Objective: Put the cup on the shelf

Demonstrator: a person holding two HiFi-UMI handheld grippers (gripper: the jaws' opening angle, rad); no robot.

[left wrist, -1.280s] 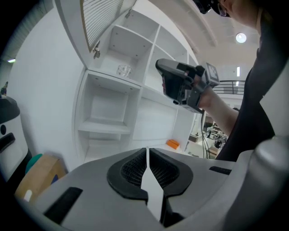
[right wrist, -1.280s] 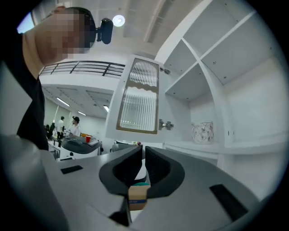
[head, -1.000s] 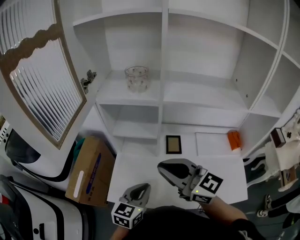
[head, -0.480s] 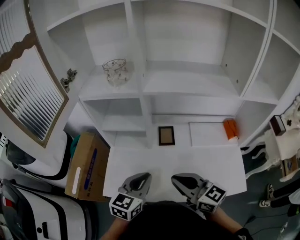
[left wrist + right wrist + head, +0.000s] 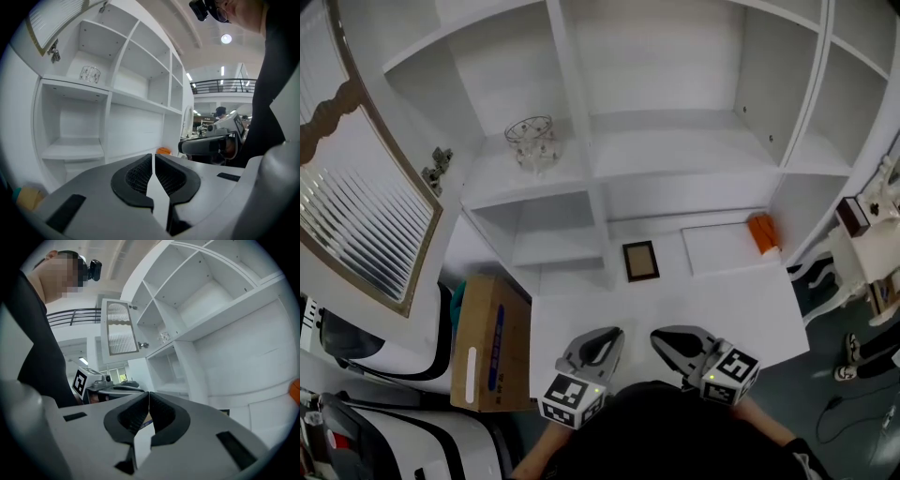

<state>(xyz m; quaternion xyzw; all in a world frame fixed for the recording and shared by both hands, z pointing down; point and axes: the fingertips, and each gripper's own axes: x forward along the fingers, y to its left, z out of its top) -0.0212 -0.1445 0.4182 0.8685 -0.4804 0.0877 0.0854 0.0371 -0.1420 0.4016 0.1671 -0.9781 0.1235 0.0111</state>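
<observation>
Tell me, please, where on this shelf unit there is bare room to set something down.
The wide middle shelf, right of the glass cup's compartment, is bare. So is the white desk in front of the small frame. The back right corner holds an orange object.

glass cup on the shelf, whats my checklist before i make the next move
1. The glass cup stands upright on the shelf: ok.
2. The cup sits away from the shelf's front edge: ok.
3. The left gripper has its jaws together with nothing between them: ok.
4. The right gripper has its jaws together with nothing between them: ok.
5. Both grippers are low over the near edge of the table, apart from the shelf and the cup: ok.
6. The cabinet door stands open; whether it must be closed: cannot tell.
</observation>
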